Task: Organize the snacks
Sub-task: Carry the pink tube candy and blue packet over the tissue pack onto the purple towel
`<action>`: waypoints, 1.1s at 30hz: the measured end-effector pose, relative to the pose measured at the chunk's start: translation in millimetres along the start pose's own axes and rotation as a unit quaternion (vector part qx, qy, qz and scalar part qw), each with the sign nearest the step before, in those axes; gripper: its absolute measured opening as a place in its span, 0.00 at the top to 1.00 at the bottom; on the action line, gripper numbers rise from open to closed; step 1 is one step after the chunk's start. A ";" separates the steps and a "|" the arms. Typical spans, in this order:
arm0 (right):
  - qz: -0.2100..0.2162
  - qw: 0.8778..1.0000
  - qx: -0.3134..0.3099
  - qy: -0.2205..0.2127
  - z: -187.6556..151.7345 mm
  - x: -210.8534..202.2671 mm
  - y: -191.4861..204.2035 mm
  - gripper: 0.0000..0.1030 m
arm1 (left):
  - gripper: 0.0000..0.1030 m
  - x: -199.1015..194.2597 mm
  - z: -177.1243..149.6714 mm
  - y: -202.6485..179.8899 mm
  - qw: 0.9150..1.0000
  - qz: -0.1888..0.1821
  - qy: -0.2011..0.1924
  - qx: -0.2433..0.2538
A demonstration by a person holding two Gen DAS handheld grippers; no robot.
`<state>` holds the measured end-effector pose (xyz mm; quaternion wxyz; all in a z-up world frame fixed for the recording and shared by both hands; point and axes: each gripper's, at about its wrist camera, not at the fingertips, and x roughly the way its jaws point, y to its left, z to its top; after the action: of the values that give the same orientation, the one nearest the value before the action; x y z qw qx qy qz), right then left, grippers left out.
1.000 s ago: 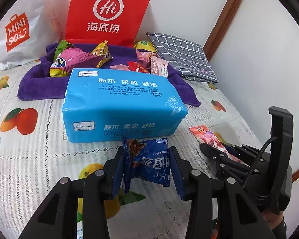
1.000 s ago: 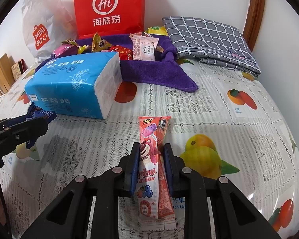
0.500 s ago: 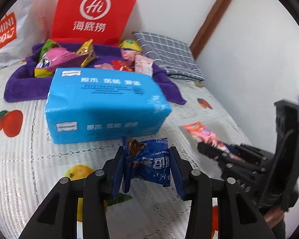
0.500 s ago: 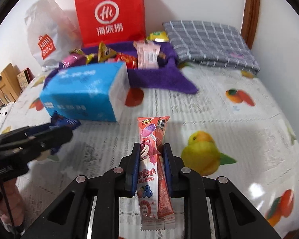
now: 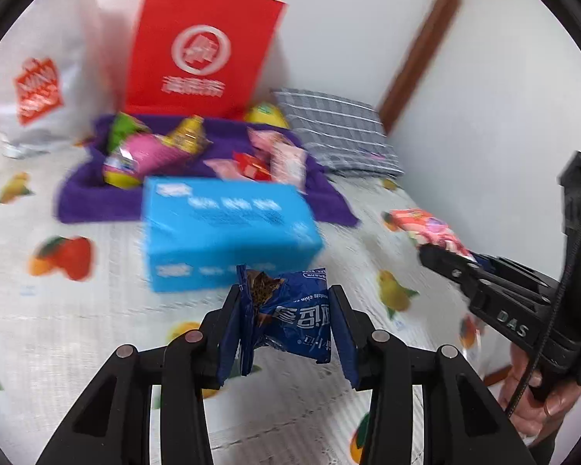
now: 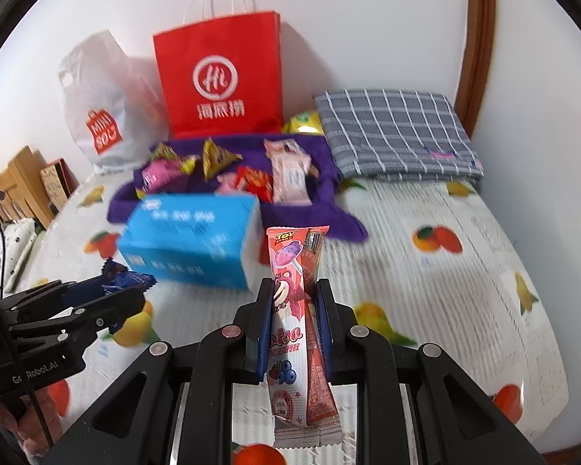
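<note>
Above the fruit-print tablecloth (image 6: 437,283), the left gripper (image 5: 286,325) is clenched on a blue snack packet (image 5: 294,321), and the right gripper (image 6: 293,329) is clenched on a pink lollipop packet (image 6: 296,310). Both packets hang clear of the cloth. Beyond them lies a blue tissue pack (image 6: 189,244), then a purple towel (image 6: 313,155) bearing assorted snacks (image 6: 288,172).

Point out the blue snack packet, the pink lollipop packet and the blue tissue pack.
blue snack packet (image 5: 298,319): left wrist view, its printed front.
pink lollipop packet (image 6: 292,290): right wrist view, the bear picture.
blue tissue pack (image 6: 191,240): right wrist view, its top face.
</note>
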<state>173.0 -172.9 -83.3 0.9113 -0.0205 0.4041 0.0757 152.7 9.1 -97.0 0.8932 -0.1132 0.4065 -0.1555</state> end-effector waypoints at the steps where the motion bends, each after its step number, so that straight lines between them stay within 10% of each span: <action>1: 0.004 1.000 0.000 -0.004 5.1 -2.2 2.5 0.80 | 0.60 -4.2 4.5 1.2 1.000 0.005 -0.004 -0.003; 15: 0.030 0.999 -0.016 -0.030 68.0 -5.7 19.1 0.80 | 0.60 -38.5 62.3 9.0 0.995 0.090 -0.048 0.001; 33: 0.043 0.998 -0.022 -0.029 121.9 22.5 27.5 0.80 | 0.60 -39.7 111.2 25.7 0.994 0.090 -0.059 -0.006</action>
<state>273.1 -131.0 -17.4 0.9180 -0.0207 0.3760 0.1241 217.5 56.0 -6.4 0.9253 -0.0908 0.3623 -0.0651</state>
